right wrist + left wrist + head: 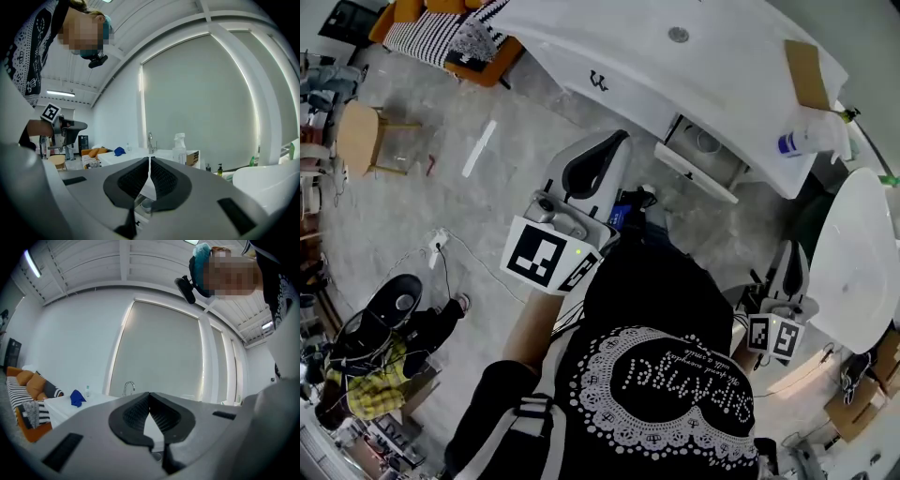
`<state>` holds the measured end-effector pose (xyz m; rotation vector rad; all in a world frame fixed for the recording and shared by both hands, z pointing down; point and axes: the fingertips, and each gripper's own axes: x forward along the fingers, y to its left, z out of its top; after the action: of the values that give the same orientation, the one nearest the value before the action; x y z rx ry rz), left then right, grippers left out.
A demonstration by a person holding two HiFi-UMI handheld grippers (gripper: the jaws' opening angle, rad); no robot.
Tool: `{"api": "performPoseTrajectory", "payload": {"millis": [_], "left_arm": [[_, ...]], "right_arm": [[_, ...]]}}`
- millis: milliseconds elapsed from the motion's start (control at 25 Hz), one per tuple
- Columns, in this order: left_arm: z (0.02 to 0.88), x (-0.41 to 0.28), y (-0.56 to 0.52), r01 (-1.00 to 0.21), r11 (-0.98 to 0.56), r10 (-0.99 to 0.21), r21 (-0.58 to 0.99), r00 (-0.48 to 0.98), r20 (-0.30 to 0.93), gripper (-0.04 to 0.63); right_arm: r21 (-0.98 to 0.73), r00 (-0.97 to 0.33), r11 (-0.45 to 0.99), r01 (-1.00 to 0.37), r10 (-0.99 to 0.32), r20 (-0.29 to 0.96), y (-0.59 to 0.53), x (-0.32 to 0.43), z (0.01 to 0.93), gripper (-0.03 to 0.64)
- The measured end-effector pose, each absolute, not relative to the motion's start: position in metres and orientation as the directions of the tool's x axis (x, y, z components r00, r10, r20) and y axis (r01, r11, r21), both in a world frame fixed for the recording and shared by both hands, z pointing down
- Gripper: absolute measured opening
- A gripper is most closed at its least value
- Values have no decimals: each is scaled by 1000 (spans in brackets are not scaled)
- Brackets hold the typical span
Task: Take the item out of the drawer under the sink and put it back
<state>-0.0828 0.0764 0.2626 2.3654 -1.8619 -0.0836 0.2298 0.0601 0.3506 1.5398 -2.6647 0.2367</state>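
Centre left in the head view, the left gripper (619,141) is held level, its jaws pressed together with nothing between them. At lower right the right gripper (793,248) is closed and empty too. Both are well apart from the open drawer (696,173) under the white desk (581,37) at upper centre. The item (706,141) lies inside it — a round grey cup, by the look of it.

In my judgement, reaching in with closed jaws would only shove the cup about, so they must part first. The drawer front juts out, and a low approach could knock it and slide it shut. The cup's round wall may slip from a shallow pinch. Further right, a spray bottle (811,139) stands near the desk edge — a wide swing of the right gripper could topple it.

As for writing, the bottle's blue label is too small to read. The studded lettering on the person's shirt (675,375) shows upside down and I cannot make it out.
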Motion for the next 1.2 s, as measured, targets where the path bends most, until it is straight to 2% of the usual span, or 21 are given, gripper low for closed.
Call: {"api": "performPoseTrajectory", "payload": {"millis": [1200], "left_arm": [[260,-79,79,-962,-238,-968,135,246,47,5]], "right_arm": [[-116,-536,524,-844,-831,145,68,227,357,21]]}}
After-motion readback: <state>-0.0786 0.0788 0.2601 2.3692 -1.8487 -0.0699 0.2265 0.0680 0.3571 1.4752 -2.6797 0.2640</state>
